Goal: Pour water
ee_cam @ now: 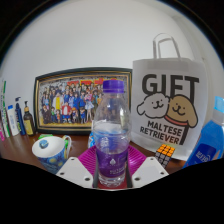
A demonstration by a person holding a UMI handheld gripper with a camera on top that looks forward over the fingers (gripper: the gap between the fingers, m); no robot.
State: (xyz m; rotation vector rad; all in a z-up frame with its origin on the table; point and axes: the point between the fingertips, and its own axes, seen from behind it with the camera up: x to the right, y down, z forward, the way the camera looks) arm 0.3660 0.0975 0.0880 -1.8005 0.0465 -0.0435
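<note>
Water bottle (111,135) stands upright between the fingers of the gripper (111,172), whose pink pads clamp its sides.

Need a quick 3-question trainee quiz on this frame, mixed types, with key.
1. True or false: the water bottle stands between the fingers of the hand-held gripper.
2. What stands behind the bottle, beside the framed photo? A) gift bag B) kettle C) lamp
3. Fill in: the bottle's cap is ____ in colour.

Key: 1 true; 2 A, the gift bag; 3 purple.
</note>
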